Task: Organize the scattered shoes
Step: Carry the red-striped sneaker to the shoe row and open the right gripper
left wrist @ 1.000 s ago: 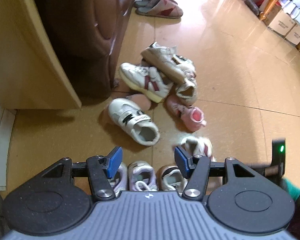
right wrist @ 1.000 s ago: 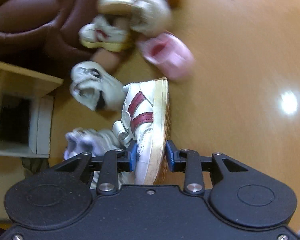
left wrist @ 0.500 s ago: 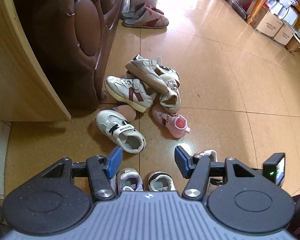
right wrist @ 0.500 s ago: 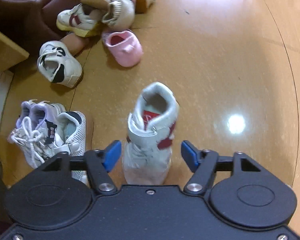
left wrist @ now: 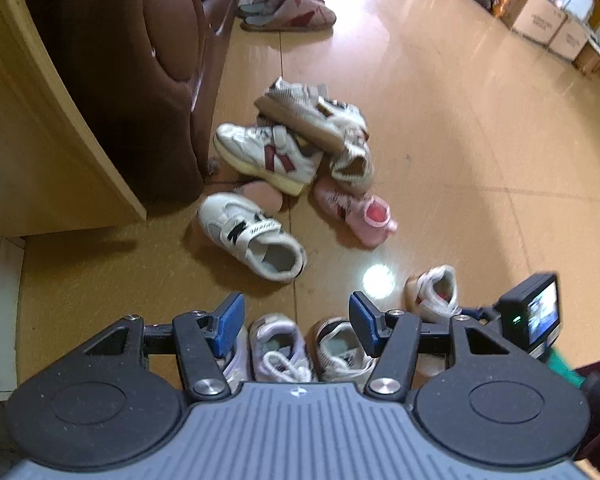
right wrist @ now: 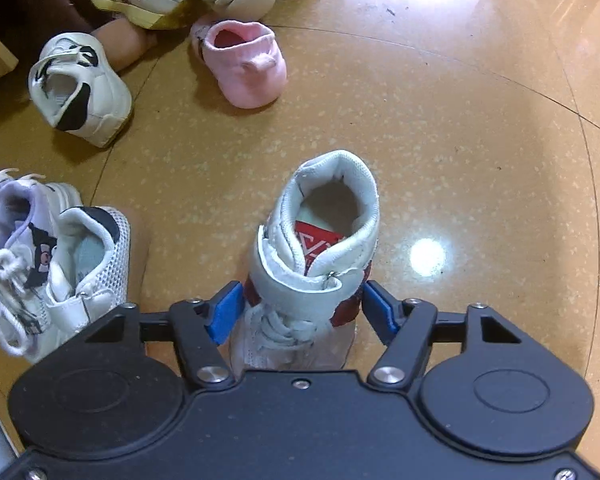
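A white and red high-top shoe stands upright on the floor, right of a white mesh shoe and lilac laced shoes. My right gripper straddles the high-top from above. Its jaws are closing, and the blue pads sit right at the shoe's sides without visibly squeezing it. My left gripper hangs open and empty over the same row, above a lilac shoe. Farther off lies a loose pile: a white shoe with black trim, a pink shoe and a white shoe with red stripes.
A brown sofa and a wooden cabinet close off the left side beside the pile. A pair of slippers lies at the back. Cardboard boxes stand at the far right. Glossy floor stretches to the right of the shoes.
My right gripper held the high-top on its side, then turned it upright, set it on the floor and let go. It has since come down closer around the shoe.
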Demonstrator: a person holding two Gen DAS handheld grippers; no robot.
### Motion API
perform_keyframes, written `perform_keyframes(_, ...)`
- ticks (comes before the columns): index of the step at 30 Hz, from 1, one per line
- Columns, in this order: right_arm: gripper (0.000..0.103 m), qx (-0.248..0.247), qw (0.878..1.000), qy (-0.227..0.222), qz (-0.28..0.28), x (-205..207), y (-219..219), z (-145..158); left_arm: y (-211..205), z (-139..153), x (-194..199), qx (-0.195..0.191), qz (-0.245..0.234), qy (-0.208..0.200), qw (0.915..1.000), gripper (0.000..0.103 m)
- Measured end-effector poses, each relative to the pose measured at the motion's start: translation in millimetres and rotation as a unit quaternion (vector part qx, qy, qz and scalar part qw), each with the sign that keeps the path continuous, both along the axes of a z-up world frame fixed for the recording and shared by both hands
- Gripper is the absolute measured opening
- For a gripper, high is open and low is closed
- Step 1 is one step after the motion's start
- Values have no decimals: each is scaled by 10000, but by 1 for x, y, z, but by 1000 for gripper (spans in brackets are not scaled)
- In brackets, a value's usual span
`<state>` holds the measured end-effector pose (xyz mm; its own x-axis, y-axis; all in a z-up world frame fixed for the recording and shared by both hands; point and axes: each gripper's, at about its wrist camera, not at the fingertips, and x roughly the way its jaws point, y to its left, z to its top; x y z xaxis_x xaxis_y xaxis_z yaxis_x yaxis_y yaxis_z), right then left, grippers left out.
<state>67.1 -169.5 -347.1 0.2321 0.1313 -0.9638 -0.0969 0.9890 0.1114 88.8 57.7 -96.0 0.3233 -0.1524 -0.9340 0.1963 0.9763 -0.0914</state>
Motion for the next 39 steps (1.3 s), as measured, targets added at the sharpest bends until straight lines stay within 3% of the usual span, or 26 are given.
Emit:
perform_keyframes(12, 57, 152, 9996, 217, 116, -36, -5, 11, -5, 16, -4, -48, -9, -212, 9998, 57)
perform_keyframes(27, 59, 10, 9998, 118, 178, -38, 2, 7, 0, 16, -3, -44, 17, -202, 9998, 57)
perform_keyframes(34, 64, -160, 9992, 329, 142, -37, 6, 3, 0, 17, -3, -40, 27, -193, 9998, 57)
perform_keyframes(39, 64, 92, 9976, 627, -270, -25, -16, 30, 0, 16, -3, 19, 66, -180, 9998, 57)
